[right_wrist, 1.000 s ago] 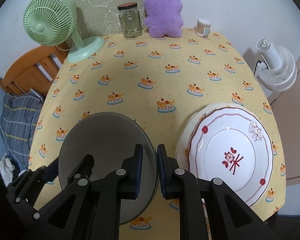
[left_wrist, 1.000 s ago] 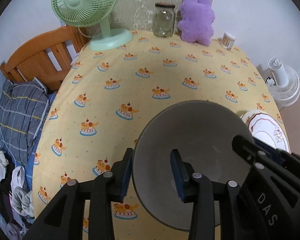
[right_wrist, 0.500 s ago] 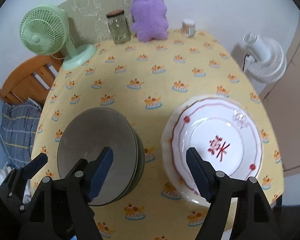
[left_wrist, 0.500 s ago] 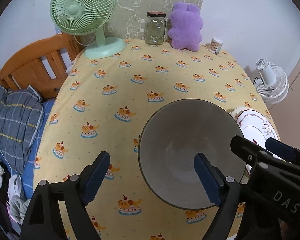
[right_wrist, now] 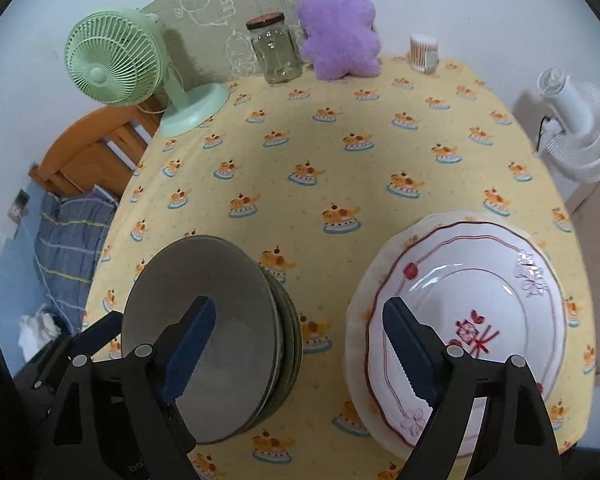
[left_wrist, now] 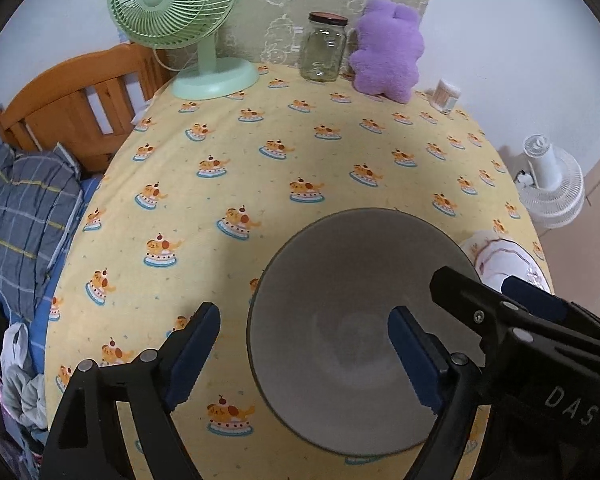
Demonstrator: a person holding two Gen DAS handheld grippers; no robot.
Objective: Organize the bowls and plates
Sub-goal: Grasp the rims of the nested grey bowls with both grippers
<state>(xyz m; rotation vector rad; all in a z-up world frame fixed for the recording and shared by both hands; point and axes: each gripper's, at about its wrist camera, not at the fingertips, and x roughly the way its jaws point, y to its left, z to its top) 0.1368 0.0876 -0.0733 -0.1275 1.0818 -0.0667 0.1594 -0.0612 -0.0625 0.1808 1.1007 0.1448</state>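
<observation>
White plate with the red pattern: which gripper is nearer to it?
Right. The right gripper hangs between the gray bowls and the white plate, one finger over its rim. The left gripper straddles the bowls' far rim.

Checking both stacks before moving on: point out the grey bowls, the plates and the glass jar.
grey bowls (right_wrist: 204, 320), right wrist view, top bowl's inside
plates (right_wrist: 472, 292), right wrist view, top plate's well
glass jar (left_wrist: 324, 52), left wrist view, its body

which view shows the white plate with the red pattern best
The right wrist view: the white plate lies almost whole, red border and centre mark clear, only its near edge behind a gripper finger. The left wrist view shows just a sliver behind the right gripper.
</observation>
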